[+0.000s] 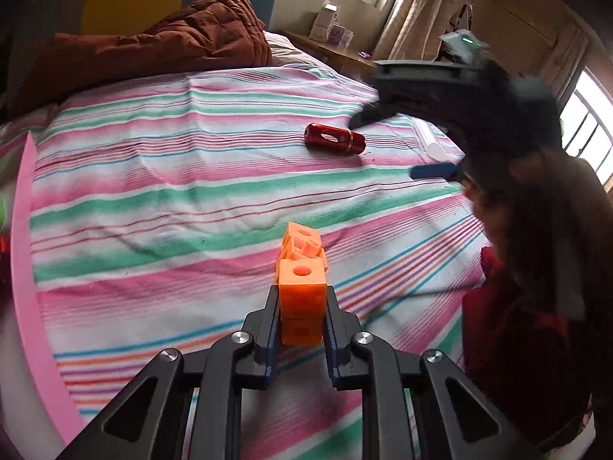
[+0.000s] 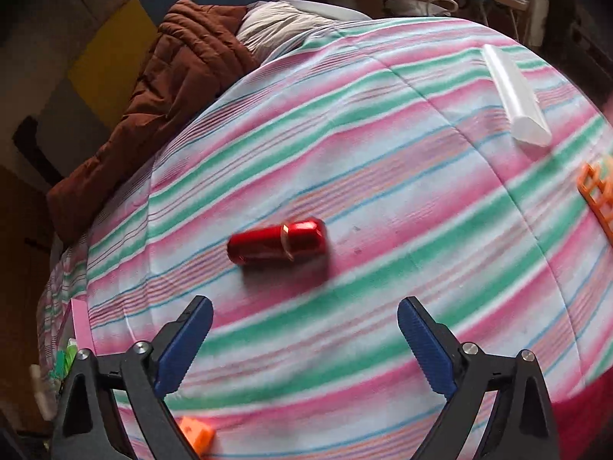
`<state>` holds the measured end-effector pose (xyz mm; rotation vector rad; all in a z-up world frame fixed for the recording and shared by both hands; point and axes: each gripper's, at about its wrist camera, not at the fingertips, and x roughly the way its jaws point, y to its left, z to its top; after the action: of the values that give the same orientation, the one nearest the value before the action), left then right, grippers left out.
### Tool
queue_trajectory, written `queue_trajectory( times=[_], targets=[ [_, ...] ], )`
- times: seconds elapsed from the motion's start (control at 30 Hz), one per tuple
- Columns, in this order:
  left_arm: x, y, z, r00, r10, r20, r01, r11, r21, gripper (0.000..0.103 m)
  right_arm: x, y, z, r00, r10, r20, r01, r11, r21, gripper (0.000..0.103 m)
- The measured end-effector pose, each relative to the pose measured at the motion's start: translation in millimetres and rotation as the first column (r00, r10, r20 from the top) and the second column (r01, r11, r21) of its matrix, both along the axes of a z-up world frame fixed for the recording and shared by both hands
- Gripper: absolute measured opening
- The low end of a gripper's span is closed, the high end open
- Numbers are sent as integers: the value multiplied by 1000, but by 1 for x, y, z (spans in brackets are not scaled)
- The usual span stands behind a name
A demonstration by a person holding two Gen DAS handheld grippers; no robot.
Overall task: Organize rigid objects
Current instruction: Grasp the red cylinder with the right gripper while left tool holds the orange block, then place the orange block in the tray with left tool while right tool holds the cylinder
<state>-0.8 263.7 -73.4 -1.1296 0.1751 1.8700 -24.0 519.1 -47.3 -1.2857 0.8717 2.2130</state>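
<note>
Left tool (image 1: 302, 303) clamped on an orange block piece (image 1: 302, 295), pads pressing both sides; the piece is a stack of cubes with round holes, more orange cubes (image 1: 302, 245) joined at its far end, sitting over the striped bedspread (image 1: 153, 199). Right tool (image 2: 305, 341) spread wide, nothing between the pads, blue pads (image 2: 186, 349) pointing down at the bed. Red capsule-shaped case (image 2: 277, 244) lies on its side on the bedspread just beyond the right tool, roughly centred on the gap, not touching it. From the left wrist view the same red case (image 1: 334, 139) is well beyond the orange piece, with the right tool just above and right of it. White tube (image 2: 515, 96) lies further off to the right. Orange grid piece (image 2: 599, 199) at right edge. Brown quilt (image 2: 168, 88) bunched at the far side of the bed.
</note>
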Motion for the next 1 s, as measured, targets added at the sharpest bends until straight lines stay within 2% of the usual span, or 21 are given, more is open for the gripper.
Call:
queue_trajectory(
  times=[0.13, 0.3, 0.33, 0.4, 0.43, 0.6, 0.73, 0.83, 1.0],
  targets=[
    [3, -10, 2, 1000, -4, 7, 4, 1000, 2, 18, -37, -3, -4, 999, 14, 36, -16, 998, 63, 98],
    [5, -18, 4, 1000, -4, 11, 4, 1000, 6, 18, -59, 2, -16, 995, 5, 101, -17, 993, 118, 98],
    [5, -19, 4, 1000, -3, 15, 3, 1000, 7, 18, -62, 4, -19, 994, 11, 113, -25, 993, 119, 94],
    [6, -21, 4, 1000, -3, 17, 3, 1000, 7, 18, -68, 1, -26, 988, 43, 150, -63, 989, 133, 75],
    [6, -22, 4, 1000, -3, 18, 3, 1000, 8, 18, -68, -3, -24, 984, 52, 168, -83, 980, 180, 75],
    [13, -26, 7, 1000, -13, 11, 13, 1000, 11, 18, -58, -29, -26, 962, 202, 182, -236, 953, 190, 75],
    [23, -28, 16, 1000, -23, -13, 24, 1000, 19, 18, -36, -60, -25, 928, 331, 170, -356, 923, 147, 75],
    [28, -34, 23, 999, -21, -26, 22, 999, 27, 18, -23, -78, -26, 908, 384, 170, -411, 896, 168, 75],
    [31, -47, 40, 998, 14, -53, -12, 999, 36, 18, -21, -86, -28, 892, 413, 183, -446, 866, 225, 75]
  ],
)
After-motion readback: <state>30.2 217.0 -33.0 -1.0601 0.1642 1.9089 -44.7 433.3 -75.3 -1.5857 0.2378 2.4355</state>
